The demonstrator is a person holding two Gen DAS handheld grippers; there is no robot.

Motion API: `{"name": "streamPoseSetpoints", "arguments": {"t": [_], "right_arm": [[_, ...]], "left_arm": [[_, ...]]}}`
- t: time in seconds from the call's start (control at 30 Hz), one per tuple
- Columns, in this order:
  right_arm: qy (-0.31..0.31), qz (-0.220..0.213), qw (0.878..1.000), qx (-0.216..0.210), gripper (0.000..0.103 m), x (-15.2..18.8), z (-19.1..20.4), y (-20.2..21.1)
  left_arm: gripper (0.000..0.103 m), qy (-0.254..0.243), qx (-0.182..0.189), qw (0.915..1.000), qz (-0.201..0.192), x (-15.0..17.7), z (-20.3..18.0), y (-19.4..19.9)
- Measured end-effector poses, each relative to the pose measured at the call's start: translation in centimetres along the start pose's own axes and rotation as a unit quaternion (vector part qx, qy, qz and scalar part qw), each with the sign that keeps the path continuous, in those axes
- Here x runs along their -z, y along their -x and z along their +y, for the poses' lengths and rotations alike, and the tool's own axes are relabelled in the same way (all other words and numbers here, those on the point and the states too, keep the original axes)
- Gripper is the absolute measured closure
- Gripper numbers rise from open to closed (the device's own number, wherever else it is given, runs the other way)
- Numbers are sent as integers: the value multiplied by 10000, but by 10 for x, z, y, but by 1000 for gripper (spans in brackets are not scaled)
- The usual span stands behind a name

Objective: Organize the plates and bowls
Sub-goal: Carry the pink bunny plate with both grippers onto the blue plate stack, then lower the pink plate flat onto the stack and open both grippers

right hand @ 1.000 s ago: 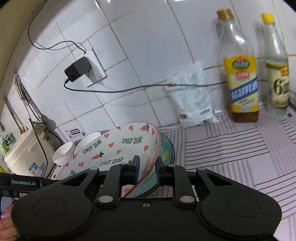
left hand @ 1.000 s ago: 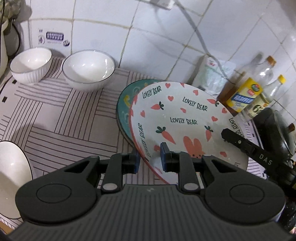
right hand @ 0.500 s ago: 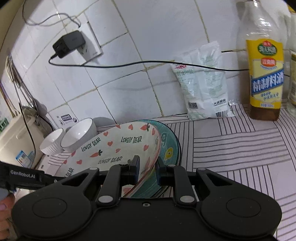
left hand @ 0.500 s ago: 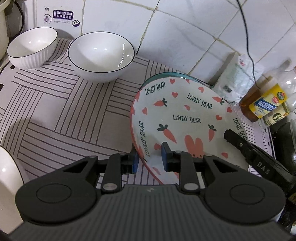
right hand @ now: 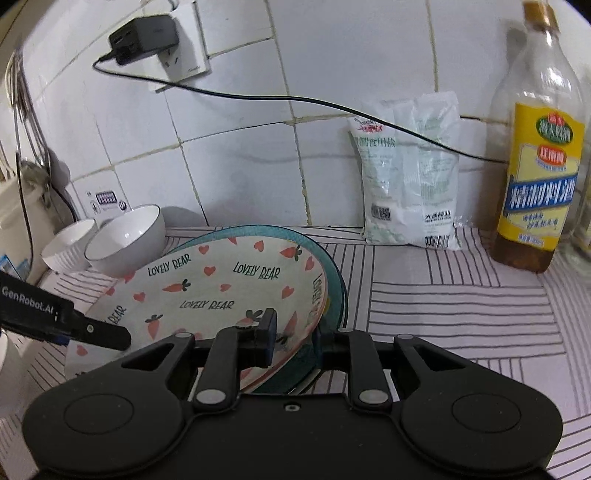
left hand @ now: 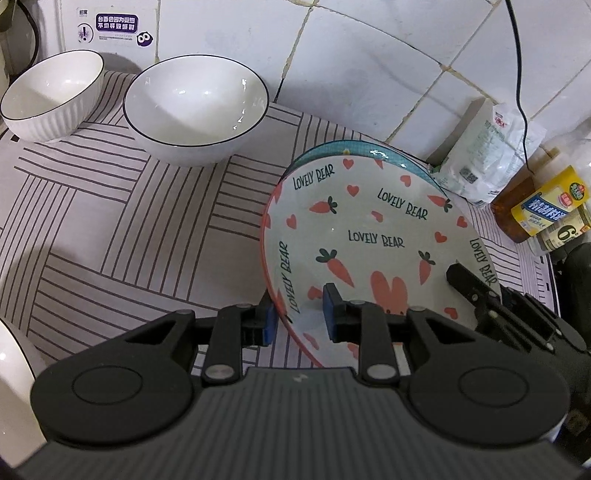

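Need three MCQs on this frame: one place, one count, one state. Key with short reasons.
1. The carrot plate lies:
A on a teal plate
B in a sink
C on a rack

2. White bowls by the tiled wall:
A one
B two
C four

3. The black charger is:
A lying flat
B dangling by its cable
C plugged into the wall socket

A: the teal rim shows beneath it.
B: two stand side by side.
C: it sits in the socket.

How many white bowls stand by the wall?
2. A ribbed bowl at far left, a smooth bowl beside it. A white rim at the lower left edge may be a third dish, away from the wall.
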State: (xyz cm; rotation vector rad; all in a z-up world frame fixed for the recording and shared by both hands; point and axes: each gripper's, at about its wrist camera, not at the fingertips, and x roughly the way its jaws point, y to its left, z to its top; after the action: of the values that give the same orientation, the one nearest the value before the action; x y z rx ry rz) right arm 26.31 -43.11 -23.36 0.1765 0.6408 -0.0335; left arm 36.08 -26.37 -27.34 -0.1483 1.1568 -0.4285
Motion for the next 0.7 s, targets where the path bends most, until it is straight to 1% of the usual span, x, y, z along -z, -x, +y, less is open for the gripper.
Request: {"name": "streamPoseSetpoints", "arguments": {"t": [0.07, 0.13, 0.27, 0.33, 0.47, 0.53, 0.6, 0.67, 0.7], "right_arm": [[215, 20, 9997, 137, 69, -1, 8, 0], [436, 40, 9986, 300, 67, -1, 16, 0], [416, 126, 9976, 540, 65, -4, 23, 0], [565, 171, 9956, 730, 62, -3, 29, 0], [743, 288, 9912, 1061, 60, 0, 39, 0], [879, 309, 9882, 1213, 60, 3, 43, -2], [1182, 279, 9828, 1388, 59, 6, 50, -6], [1481, 252, 9763, 1560, 59, 8, 57, -9], [1529, 239, 9752, 1585, 59, 8, 58, -10]], "left_arm": [[78, 31, -20, 10000, -10, 0, 0, -1], [78, 87, -31, 10000, -3, -1, 0, -2], [77, 167, -101, 9998, 58, -3, -1, -4], [77, 189, -140, 9997, 81, -3, -1, -6], [77, 118, -276, 9995, 92, -3, -5, -7], [77, 113, -347, 9993, 114, -4, -7, -8], [77, 75, -398, 9991, 140, -5, -8, -8], [77, -62, -388, 9991, 152, -4, -9, -9], [77, -106, -358, 9991, 186, -4, -7, -10]]}}
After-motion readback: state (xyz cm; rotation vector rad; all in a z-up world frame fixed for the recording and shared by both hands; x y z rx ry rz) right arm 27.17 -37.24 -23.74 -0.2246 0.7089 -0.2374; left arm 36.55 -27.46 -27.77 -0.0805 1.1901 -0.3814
